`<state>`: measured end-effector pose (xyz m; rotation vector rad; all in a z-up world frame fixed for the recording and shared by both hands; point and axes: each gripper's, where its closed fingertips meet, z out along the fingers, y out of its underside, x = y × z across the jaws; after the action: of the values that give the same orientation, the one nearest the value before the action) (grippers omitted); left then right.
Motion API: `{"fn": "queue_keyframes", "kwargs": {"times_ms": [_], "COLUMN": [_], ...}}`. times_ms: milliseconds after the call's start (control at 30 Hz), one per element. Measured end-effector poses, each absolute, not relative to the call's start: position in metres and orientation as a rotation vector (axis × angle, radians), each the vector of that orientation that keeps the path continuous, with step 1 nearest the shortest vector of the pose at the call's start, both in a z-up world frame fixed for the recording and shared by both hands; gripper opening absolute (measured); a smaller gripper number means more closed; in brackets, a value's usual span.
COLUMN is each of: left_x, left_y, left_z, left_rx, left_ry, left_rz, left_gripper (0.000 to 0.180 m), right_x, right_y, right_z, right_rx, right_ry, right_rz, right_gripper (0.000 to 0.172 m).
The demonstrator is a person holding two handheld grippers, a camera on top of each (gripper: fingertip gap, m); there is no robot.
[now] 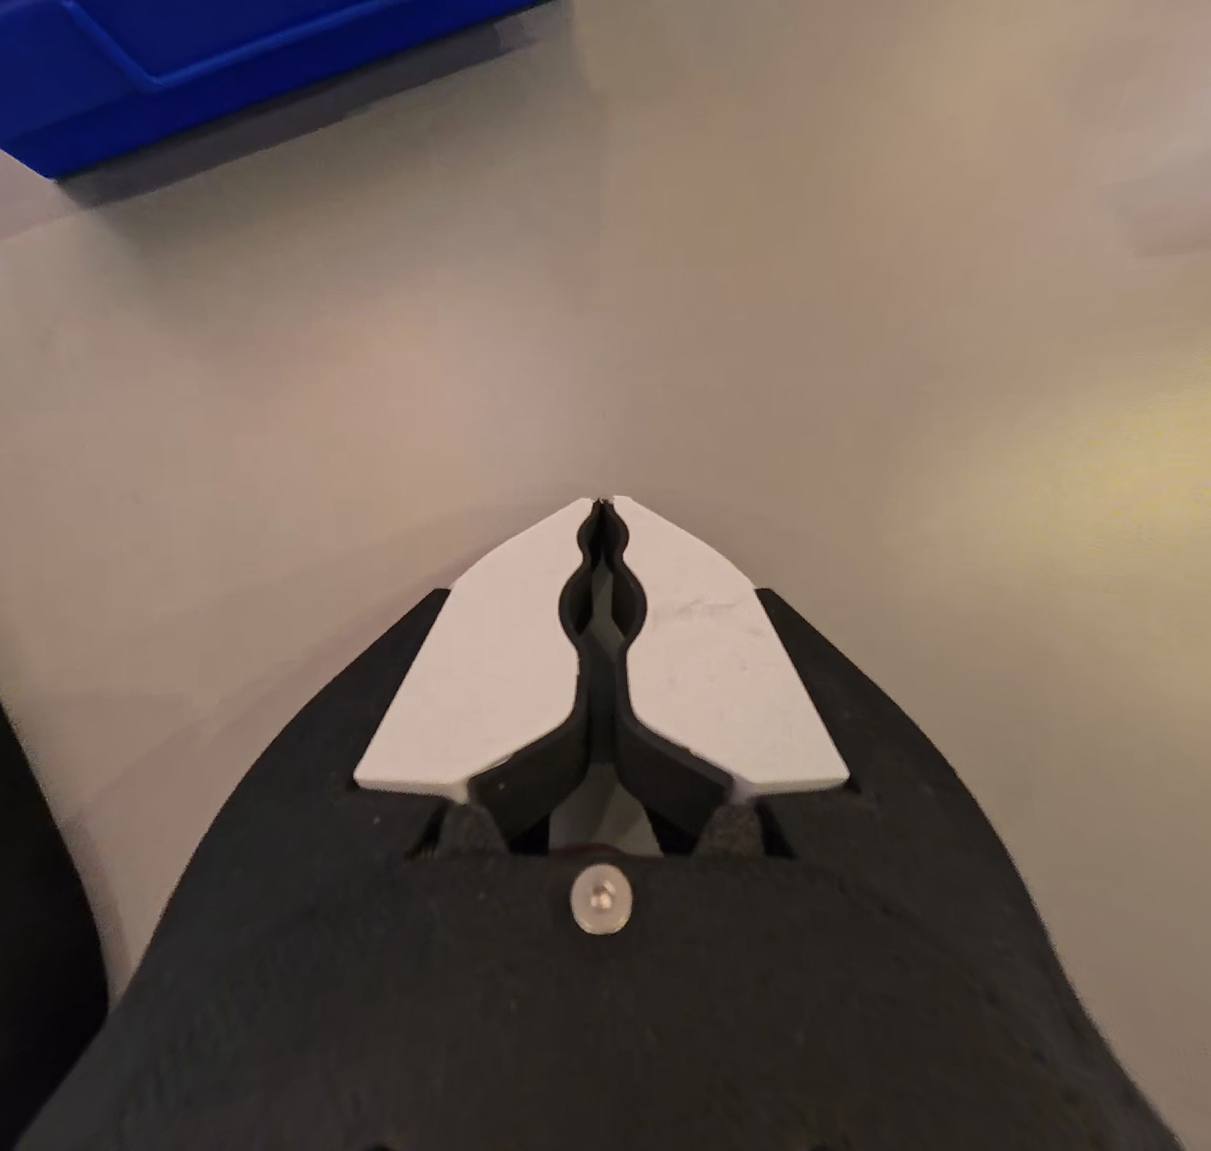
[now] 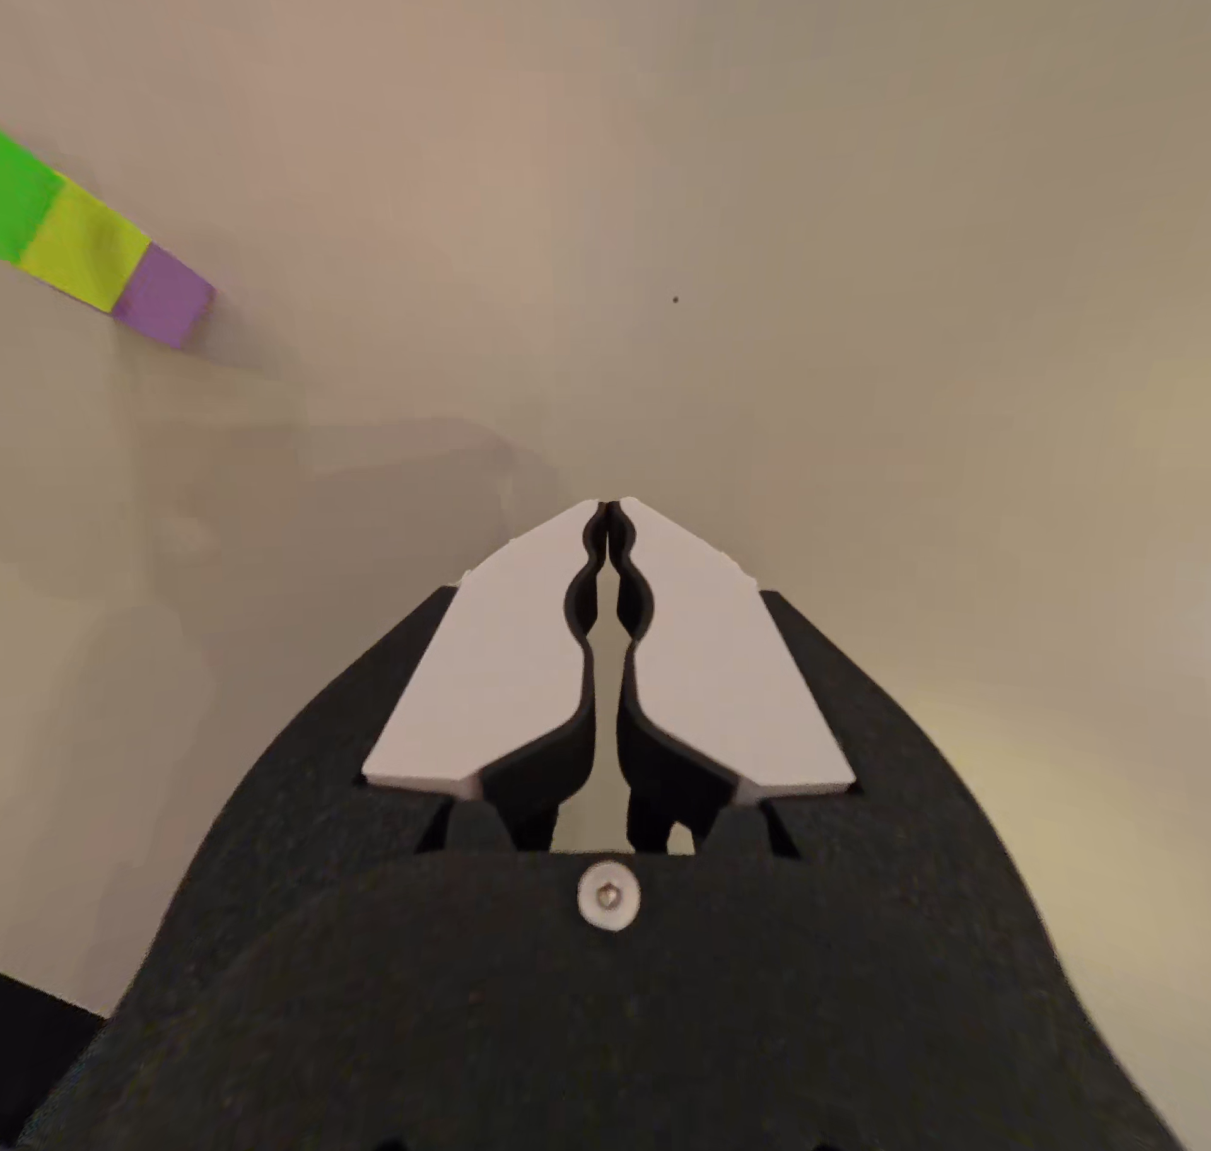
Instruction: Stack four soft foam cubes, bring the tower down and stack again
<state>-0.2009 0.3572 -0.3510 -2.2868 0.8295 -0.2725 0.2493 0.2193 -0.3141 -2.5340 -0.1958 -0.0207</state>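
Your right gripper (image 2: 609,502), jaws closed on nothing, has the tower of soft foam cubes, purple (image 2: 164,304), yellow (image 2: 85,251) and green (image 2: 19,202), well off to its forward left, long axis running left out of view.

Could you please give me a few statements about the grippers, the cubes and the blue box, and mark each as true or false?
1. The right gripper is shut with nothing between its fingertips. True.
2. The left gripper holds a purple cube. False: it is shut and holds nothing.
3. The purple cube, yellow cube and green cube touch in one row. True.
4. The blue box lies right of the left gripper. False: it lies at the upper left.
5. The purple cube is between the other two. False: the yellow cube is.
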Motion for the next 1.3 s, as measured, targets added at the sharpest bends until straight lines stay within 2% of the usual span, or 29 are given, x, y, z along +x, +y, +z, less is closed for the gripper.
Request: {"fn": "queue_keyframes", "kwargs": {"times_ms": [267,1300], "left_x": [-0.204,-0.221], "left_y": [0.364,0.372], "left_z": [-0.353,-0.348], "left_rx": [-2.299,-2.319], "left_ry": [0.801,0.715], "left_rz": [-0.262,-0.29], "left_gripper": [0.0,0.0], "right_x": [0.271,0.279], "right_y": [0.212,0.2], "right_z": [-0.336,-0.342], "right_rx": [-2.594,-2.695], "right_ry": [-0.11,0.164], "right_rz": [-0.029,0.13], "right_gripper": [0.0,0.0]}}
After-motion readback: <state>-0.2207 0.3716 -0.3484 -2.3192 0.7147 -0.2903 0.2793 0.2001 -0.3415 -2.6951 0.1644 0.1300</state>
